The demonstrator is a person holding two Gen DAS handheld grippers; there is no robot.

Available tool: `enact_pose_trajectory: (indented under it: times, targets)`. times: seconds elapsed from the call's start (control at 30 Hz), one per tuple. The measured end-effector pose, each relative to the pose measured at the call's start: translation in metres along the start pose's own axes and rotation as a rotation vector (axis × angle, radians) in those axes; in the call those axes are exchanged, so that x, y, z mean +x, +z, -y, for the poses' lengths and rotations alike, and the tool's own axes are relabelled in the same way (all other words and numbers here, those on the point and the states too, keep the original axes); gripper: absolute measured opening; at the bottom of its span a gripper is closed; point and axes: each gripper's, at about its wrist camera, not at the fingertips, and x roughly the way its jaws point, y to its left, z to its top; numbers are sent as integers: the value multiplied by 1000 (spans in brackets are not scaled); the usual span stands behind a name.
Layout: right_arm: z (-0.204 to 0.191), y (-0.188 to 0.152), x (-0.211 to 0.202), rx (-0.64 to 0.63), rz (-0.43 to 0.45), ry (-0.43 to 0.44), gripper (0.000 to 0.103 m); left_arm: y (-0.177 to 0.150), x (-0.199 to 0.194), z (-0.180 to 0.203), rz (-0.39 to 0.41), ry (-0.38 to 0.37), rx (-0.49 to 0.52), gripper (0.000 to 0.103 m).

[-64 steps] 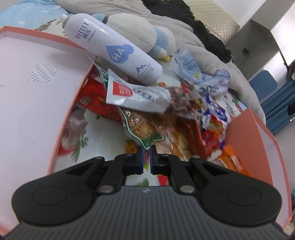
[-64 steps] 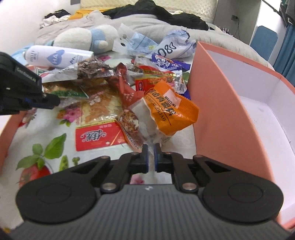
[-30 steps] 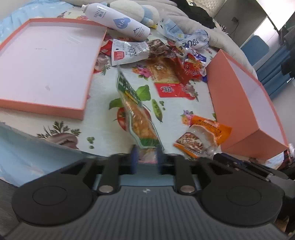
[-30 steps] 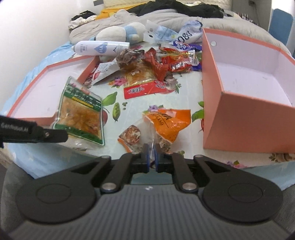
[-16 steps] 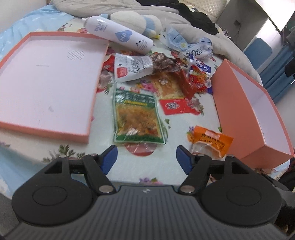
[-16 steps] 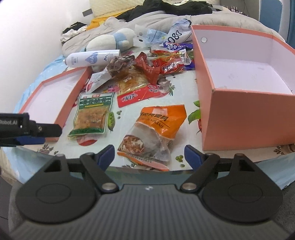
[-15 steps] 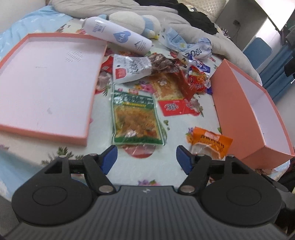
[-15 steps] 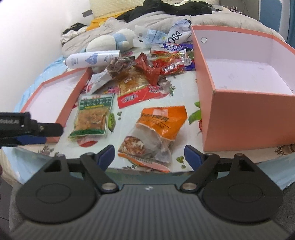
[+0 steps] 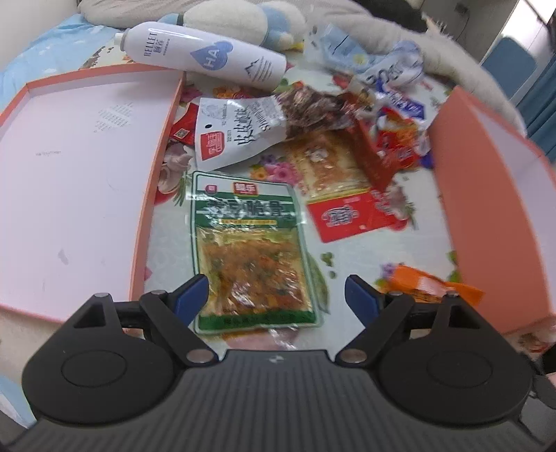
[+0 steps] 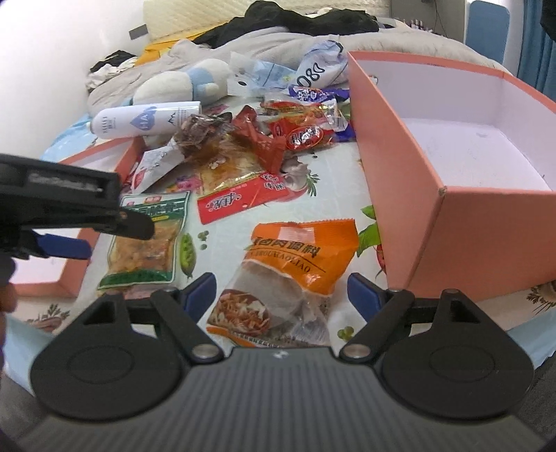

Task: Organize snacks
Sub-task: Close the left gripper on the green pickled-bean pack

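A green snack pack [image 9: 250, 250] lies flat on the flowered cloth, its near end between the fingers of my left gripper [image 9: 277, 295]. Those jaws are opening and the pads stand clear of the pack. An orange snack pack [image 10: 295, 264] lies flat just ahead of my right gripper [image 10: 280, 292], which is open and not touching it. A deep orange box [image 10: 399, 174] stands to the right. Its shallow lid [image 9: 69, 174] lies to the left. The left gripper [image 10: 104, 233] also shows at the left edge of the right wrist view, over the green pack [image 10: 146, 240].
A heap of snack packets [image 9: 382, 139], a white pouch [image 9: 236, 135] and a red flat packet [image 9: 347, 217] lie further back between lid and box. Behind them are a white bottle [image 9: 205, 55], a plush toy [image 9: 226, 17] and bedding. The table's front edge is just below both grippers.
Both grippers went from shut on their packs to open. The green and orange packs now lie flat on the cloth. The left gripper has moved in closer over the green pack.
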Motion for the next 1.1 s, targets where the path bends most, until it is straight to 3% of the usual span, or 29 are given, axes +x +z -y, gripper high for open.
enact_pose_trajectory:
  times: [0.37, 0.7, 0.97, 1.03, 1.1]
  targets:
    - [0, -9, 14, -32, -60, 32, 84, 0, 35, -4, -57, 68, -1, 88]
    - [-1, -8, 21, -49, -72, 59, 85, 2, 43, -5, -55, 107, 7, 85]
    - [-3, -8, 19, -89, -57, 97, 58, -1, 38, -2, -31, 110, 15, 64]
    - [-2, -6, 16, -92, -48, 100, 42, -2, 37, -3, -25, 104, 7, 60]
    - [-3, -5, 14, -102, -38, 102, 38, -3, 35, -4, -23, 95, -3, 56]
